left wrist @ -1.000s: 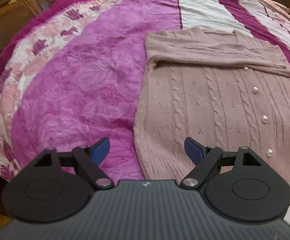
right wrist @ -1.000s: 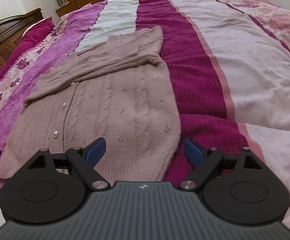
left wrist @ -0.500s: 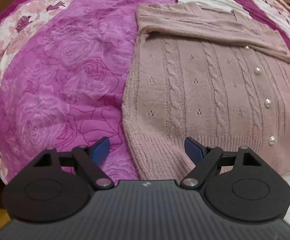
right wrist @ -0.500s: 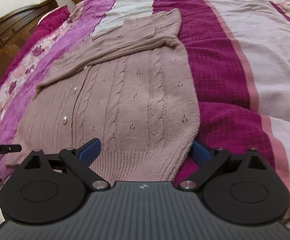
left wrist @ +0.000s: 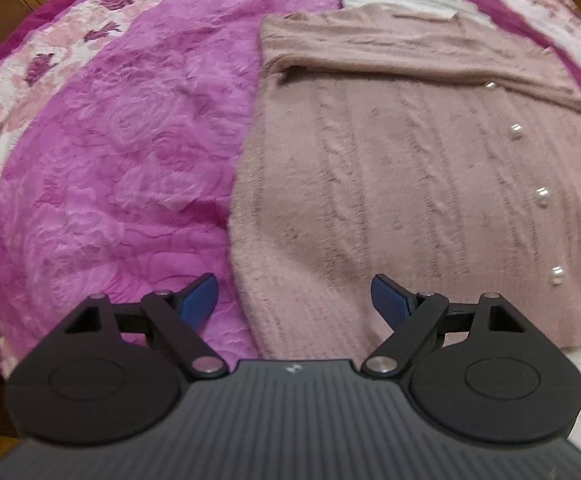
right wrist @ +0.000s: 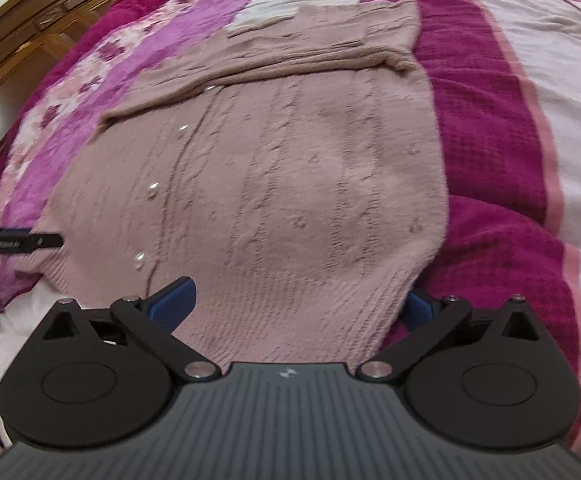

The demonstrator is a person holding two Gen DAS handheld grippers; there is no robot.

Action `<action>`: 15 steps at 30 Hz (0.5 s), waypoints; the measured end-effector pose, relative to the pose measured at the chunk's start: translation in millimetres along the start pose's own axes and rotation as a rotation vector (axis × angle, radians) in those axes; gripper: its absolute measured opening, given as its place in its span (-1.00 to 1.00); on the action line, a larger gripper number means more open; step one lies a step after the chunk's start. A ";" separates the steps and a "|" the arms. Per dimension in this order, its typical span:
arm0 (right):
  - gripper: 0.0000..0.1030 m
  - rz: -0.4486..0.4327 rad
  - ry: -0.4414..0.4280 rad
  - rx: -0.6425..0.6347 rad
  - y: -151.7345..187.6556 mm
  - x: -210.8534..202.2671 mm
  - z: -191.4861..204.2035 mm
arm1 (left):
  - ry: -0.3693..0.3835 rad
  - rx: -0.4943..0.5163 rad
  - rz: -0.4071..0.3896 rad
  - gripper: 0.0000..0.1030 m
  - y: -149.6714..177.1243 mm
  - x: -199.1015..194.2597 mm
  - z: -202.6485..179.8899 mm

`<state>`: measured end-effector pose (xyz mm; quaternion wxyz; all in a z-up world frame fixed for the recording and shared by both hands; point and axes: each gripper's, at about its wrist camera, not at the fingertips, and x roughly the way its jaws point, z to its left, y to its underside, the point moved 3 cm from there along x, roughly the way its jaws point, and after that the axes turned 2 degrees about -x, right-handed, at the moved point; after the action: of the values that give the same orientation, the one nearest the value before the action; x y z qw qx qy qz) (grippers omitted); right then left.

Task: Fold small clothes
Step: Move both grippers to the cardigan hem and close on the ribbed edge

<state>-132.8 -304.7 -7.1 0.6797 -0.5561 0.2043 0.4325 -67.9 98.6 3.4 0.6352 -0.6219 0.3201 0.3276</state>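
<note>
Dusty-pink cable-knit cardigan (left wrist: 430, 184) lies flat on the bed's magenta and pink striped bedspread (left wrist: 122, 152), pearl buttons (left wrist: 542, 196) showing, sleeves folded across the chest, ribbed hem nearest both cameras. Left gripper (left wrist: 294, 300) released, jaws wide, straddling the hem's left corner with nothing pinched: one blue pad over bedspread, other over knit. Right gripper (right wrist: 298, 300) has just been opening and is released too, jaws spread over the hem's right corner, knit between the pads but not pressed.
</note>
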 end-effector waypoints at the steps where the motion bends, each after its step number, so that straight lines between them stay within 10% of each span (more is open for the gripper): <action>1: 1.00 0.003 -0.002 -0.005 -0.6 1.1 0.5 | 0.025 -0.003 -0.005 0.62 0.4 -0.7 -0.3; 11: 0.60 0.019 0.085 -0.058 -1.8 10.5 6.2 | 0.018 0.008 -0.011 0.38 2.2 5.2 -5.8; 15: 0.15 0.010 0.132 -0.047 -2.2 10.4 3.1 | -0.020 -0.023 -0.025 -0.11 1.7 5.5 -0.3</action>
<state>-126.0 -298.1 -12.7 0.6492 -0.5981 0.2411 0.4033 -66.1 98.4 -2.1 0.6355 -0.6297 0.3019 0.3294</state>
